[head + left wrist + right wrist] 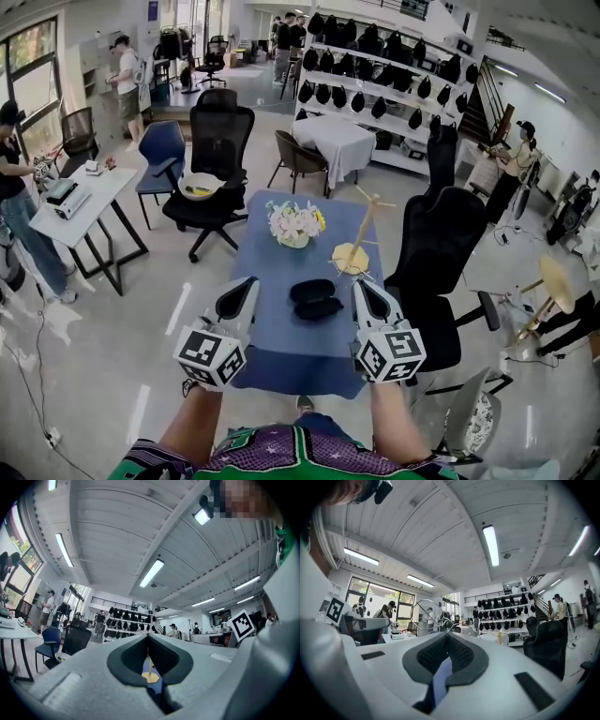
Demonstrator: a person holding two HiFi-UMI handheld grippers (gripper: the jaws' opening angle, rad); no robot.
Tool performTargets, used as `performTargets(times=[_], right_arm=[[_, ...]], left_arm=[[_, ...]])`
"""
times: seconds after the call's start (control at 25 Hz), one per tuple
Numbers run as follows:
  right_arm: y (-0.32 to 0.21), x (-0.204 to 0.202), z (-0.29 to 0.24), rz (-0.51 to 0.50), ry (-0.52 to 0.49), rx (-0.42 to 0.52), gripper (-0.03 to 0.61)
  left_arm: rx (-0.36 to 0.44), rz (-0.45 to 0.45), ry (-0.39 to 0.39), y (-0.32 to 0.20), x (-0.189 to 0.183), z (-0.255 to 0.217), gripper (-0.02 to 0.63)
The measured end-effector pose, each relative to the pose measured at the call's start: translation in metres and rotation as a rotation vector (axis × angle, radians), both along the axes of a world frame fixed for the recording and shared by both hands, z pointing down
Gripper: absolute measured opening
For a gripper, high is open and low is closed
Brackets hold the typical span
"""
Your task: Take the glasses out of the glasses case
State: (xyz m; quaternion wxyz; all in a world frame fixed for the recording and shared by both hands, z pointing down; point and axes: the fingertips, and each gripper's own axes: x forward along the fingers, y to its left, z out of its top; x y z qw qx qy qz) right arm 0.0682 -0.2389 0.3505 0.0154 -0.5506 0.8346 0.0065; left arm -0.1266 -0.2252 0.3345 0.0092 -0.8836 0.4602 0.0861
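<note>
Just below the middle of the head view, the black glasses case lies on the blue table. It sits between the left gripper and the right gripper, both hovering clear of it with their jaws pressed together on nothing. From here it looks like two dark shells side by side, perhaps already open, though I can't make out the glasses themselves. I'd guess the case is stiff but light enough to skid, so one gripper should pin a shell while the other lifts the fragile frame by its bridge or a temple, never the lenses.
</note>
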Motion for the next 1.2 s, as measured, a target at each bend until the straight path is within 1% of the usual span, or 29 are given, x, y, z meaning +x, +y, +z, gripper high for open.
performTargets(times=[0.2, 0.4, 0.56, 0.72, 1.2], right_arm=[[0.002, 0.015, -0.011, 0.037, -0.027, 0.037, 0.003], [0.007, 0.019, -0.022, 0.05, -0.039, 0.072, 0.003], [0.013, 0.021, -0.025, 0.052, -0.037, 0.08, 0.003], [0.015, 0.026, -0.028, 0.061, -0.039, 0.086, 0.003], [0.016, 0.035, -0.03, 0.12, -0.028, 0.104, 0.003]], left_arm=[[0.024, 0.0, 0.009, 0.001, -0.001, -0.008, 0.015], [0.025, 0.009, 0.027, 0.002, -0.002, -0.013, 0.015], [0.042, 0.011, 0.014, 0.007, 0.002, -0.018, 0.015], [0.045, 0.012, 0.016, 0.008, 0.004, -0.019, 0.015], [0.051, 0.009, 0.015, 0.007, 0.004, -0.025, 0.015]])
